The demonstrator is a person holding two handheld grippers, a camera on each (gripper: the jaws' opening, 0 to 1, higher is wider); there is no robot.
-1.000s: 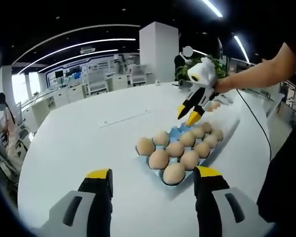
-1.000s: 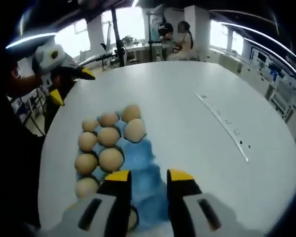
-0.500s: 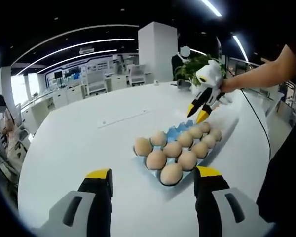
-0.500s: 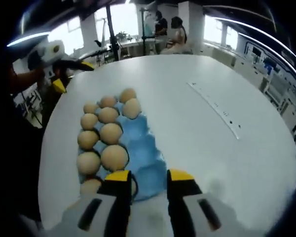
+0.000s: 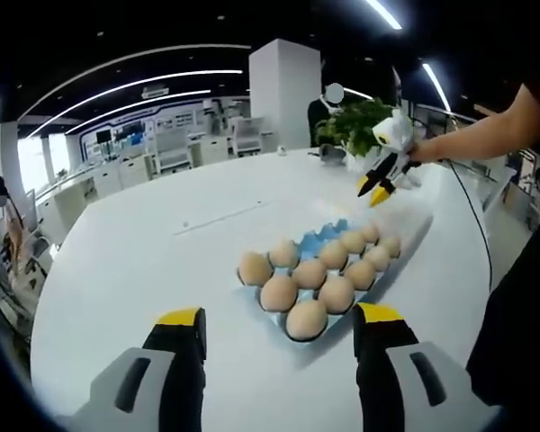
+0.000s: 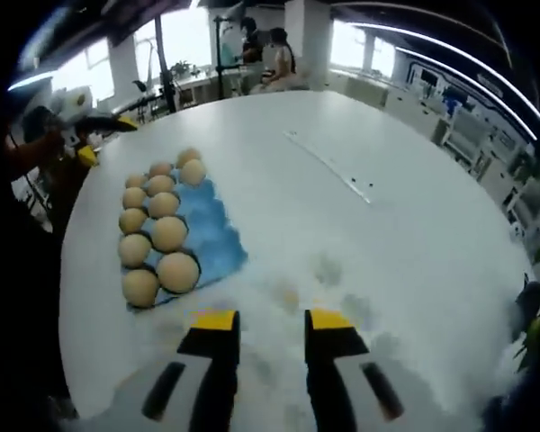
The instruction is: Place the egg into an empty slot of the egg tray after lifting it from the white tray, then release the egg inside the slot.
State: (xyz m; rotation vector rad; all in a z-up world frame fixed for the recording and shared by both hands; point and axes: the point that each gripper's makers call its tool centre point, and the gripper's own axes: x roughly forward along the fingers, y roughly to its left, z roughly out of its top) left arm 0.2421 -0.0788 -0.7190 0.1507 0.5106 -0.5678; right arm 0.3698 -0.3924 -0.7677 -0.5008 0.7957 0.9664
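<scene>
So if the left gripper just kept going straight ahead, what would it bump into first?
Probably the nearest egg at the front of the blue egg tray, which lies between the left gripper's open jaws; depth is hard to judge.

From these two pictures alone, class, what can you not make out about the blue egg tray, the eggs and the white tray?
- Blue egg tray: in the left gripper view the brown eggs hide most slots; empty ones cannot be counted there.
- Egg tray's far end: too small to count the eggs there.
- White tray: cannot be told apart from the white table.
- Right gripper: too small to tell what it holds.
</scene>
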